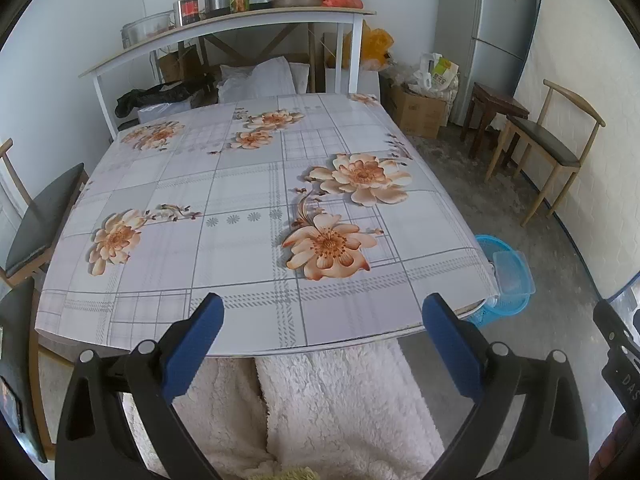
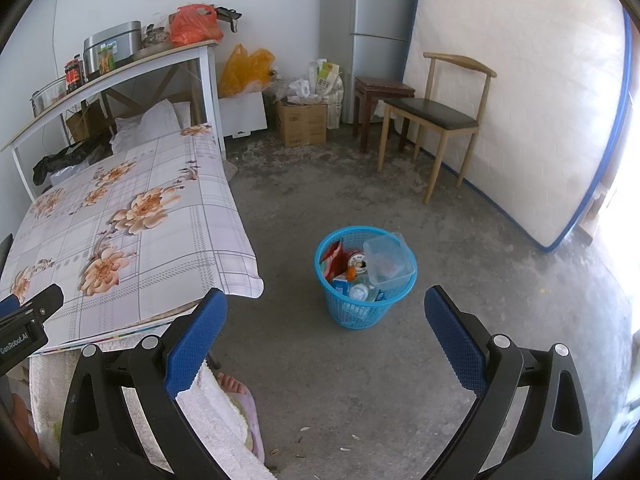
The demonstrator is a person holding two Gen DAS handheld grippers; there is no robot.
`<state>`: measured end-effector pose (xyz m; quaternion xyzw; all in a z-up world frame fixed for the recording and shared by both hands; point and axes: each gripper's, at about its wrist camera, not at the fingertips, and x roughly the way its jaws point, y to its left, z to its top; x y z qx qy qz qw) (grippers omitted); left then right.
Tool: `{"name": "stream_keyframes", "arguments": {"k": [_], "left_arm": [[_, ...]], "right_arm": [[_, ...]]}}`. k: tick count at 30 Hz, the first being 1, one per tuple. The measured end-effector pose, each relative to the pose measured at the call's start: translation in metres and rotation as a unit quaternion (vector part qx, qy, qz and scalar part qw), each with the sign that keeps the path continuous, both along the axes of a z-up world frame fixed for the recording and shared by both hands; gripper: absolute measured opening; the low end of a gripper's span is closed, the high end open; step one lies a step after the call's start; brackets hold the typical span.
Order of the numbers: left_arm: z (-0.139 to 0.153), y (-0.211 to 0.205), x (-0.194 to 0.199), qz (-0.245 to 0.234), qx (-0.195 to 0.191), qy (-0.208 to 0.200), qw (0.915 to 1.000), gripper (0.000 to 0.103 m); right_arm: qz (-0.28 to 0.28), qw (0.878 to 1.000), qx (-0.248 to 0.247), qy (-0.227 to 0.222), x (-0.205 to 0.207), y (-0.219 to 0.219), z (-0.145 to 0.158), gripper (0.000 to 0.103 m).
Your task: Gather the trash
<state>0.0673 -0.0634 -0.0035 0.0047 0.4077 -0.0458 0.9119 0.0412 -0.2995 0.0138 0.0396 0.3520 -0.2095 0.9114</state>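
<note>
A blue mesh waste basket (image 2: 362, 308) stands on the concrete floor right of the table, filled with trash: a clear plastic box (image 2: 390, 258), red wrappers (image 2: 335, 254) and a bottle (image 2: 360, 291). The same basket (image 1: 505, 280) shows past the table's right corner in the left wrist view. My right gripper (image 2: 326, 312) hangs open above the floor just in front of the basket, holding nothing. My left gripper (image 1: 322, 316) is open over the near edge of the table with the flowered cloth (image 1: 256, 216), nothing between its fingers.
A wooden chair (image 2: 434, 120) and a dark stool (image 2: 380, 96) stand by a leaning mattress (image 2: 520, 92). Cardboard boxes (image 2: 302, 122) and bags line the back wall beside a fridge (image 2: 376, 24). A white shelf (image 1: 224, 28) carries pots and jars. The person's foot (image 2: 232, 384) is below the table corner.
</note>
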Motion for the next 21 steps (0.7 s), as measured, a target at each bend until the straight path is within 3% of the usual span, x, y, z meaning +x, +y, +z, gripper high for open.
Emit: {"name": "stream_keyframes", "arguments": {"k": [21], "left_arm": [[-0.0031, 0.0, -0.0006, -0.003, 0.001, 0.003, 1.0, 0.097]], "right_arm": [[-0.001, 1.0, 0.001, -0.001, -0.0007, -0.0003, -0.0005, 0.095]]}}
